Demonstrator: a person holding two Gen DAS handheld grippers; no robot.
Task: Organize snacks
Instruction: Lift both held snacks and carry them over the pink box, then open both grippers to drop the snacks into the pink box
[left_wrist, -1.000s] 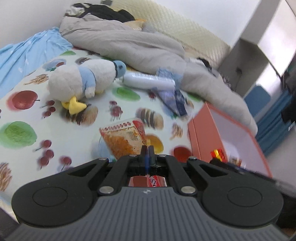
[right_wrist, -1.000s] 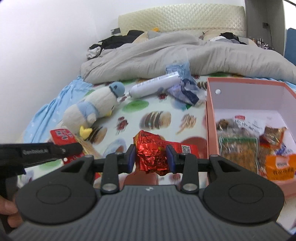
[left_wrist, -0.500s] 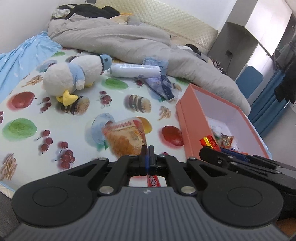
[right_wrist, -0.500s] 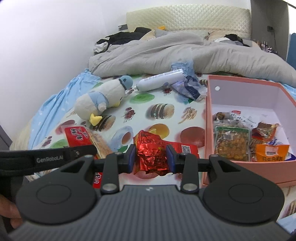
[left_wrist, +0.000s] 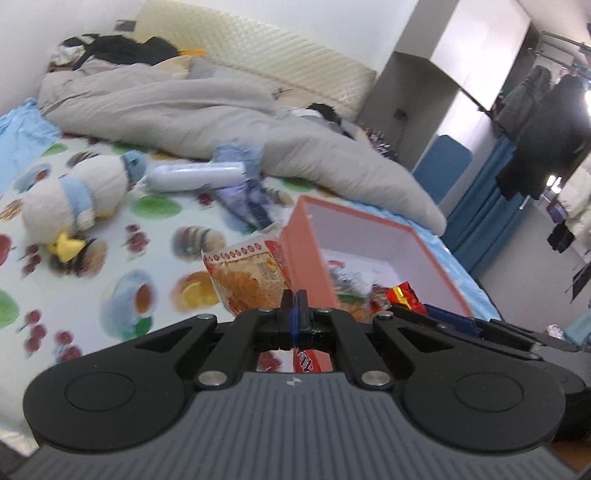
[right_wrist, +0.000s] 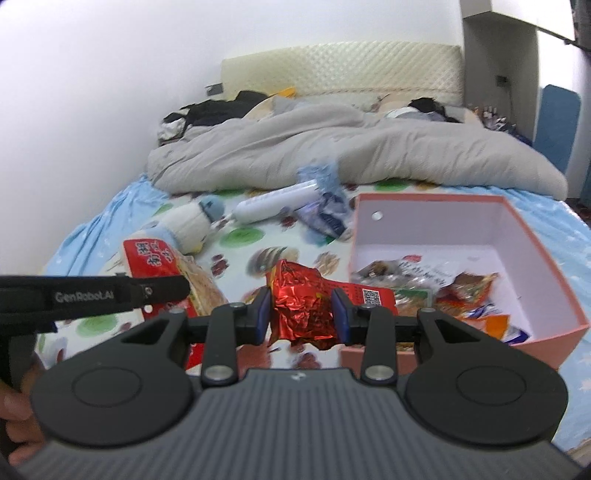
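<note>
Flanking the pink box (right_wrist: 546, 266): plush penguin (right_wrist: 188, 225), white tube (right_wrist: 277, 205).

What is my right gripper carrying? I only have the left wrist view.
Observer: The right gripper is shut on a crumpled red foil snack packet, pads pressing both its sides.
Operator: Is there room in the box?
Observer: Yes. In the pink cardboard box the loose snack packets lie toward the near side; the floor by the far wall is bare.
Operator: And my left load?
Observer: The left gripper pinches a flat red-and-orange snack bag, to the left of the box, not over it.
</note>
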